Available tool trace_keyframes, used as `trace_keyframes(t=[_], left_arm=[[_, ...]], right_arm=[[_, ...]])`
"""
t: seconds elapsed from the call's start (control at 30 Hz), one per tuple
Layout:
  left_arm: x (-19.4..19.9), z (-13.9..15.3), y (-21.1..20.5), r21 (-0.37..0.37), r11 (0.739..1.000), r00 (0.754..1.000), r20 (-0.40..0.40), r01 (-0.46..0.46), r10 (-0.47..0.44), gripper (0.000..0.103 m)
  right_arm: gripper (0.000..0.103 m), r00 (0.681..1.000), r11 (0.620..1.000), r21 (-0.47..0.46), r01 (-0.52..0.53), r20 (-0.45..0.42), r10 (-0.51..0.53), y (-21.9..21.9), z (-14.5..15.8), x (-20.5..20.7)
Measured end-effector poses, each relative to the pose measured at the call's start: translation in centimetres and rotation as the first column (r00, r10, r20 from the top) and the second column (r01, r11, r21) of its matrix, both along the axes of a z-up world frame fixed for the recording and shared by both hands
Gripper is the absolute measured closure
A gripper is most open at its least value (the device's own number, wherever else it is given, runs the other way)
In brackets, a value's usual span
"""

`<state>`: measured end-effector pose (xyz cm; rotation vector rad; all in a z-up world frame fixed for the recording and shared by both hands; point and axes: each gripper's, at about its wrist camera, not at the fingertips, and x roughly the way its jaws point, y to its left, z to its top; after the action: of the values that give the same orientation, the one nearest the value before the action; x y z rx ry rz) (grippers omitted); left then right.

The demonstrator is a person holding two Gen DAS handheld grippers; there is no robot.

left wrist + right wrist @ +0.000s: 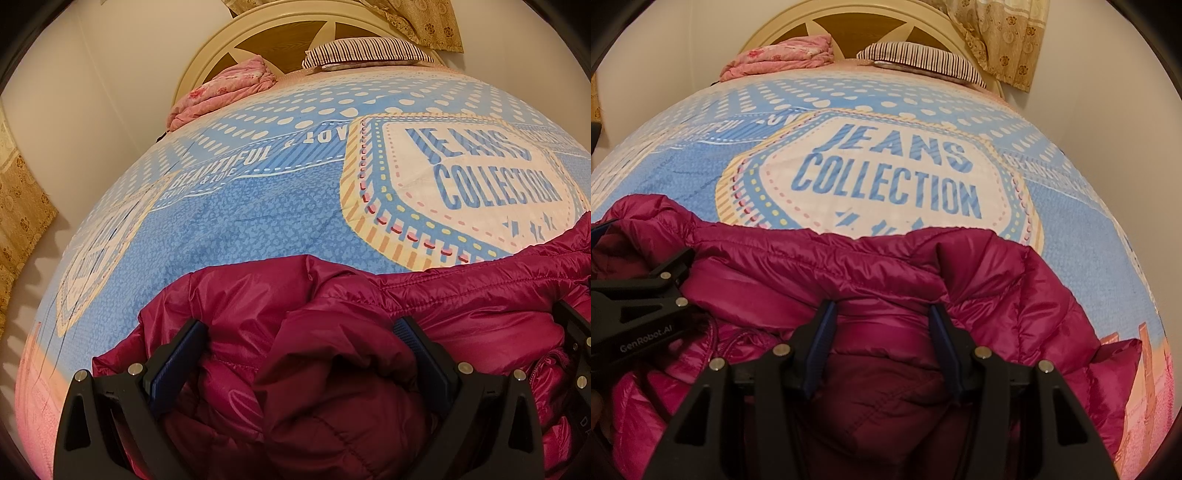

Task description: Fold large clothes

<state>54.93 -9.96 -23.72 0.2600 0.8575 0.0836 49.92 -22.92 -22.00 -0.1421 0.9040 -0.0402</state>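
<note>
Covering bed [701,162]: blue printed sheet; maybe curtains [1008,40].

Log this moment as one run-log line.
task: fold jacket | magenta puffer jacket: bunched on bed | left gripper: jacket between fingers | right gripper: jacket between fingers

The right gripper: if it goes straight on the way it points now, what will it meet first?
The magenta puffer jacket: a bunched fold already sits between the right gripper fingers, so it probably meets that padding at once.
</note>
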Motion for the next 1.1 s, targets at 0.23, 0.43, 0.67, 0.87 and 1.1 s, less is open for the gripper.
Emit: trace_keyframes(t=[0.23,0.43,0.67,0.87,1.1], left_arm=[[0.0,0.0,0.0,-0.002,1.0,1.0,-0.001,0.0,0.0,0.001],[0.3,0.2,0.3,-0.023,1.0,1.0,-0.024,0.005,-0.005,0.001],[-4.4,5.0,3.0,-0.06,0.998,0.999,0.026,0.024,-0.023,0.001],[-12.8,6.1,6.8,-0.068,0.997,0.999,0.028,0.026,-0.024,0.001],[-23.1,4.7,9.4,-0.061,0.998,1.0,0.004,0.024,-0.024,0.001]], right_arm=[[0.048,1.0,1.0,-0.005,0.0,0.0,0.0,0.1,0.0,0.0],[0.047,1.0,1.0,0.003,-0.006,-0.013,0.006,0.0,0.1,0.3],[0.019,0.998,0.999,0.042,-0.007,0.068,0.004,-2.6,4.1,-2.3],[0.019,0.999,0.992,0.123,-0.015,0.045,0.009,-4.9,5.3,-9.3],[0.019,1.0,0.993,0.115,-0.007,0.018,0.005,-6.2,4.3,-18.8]])
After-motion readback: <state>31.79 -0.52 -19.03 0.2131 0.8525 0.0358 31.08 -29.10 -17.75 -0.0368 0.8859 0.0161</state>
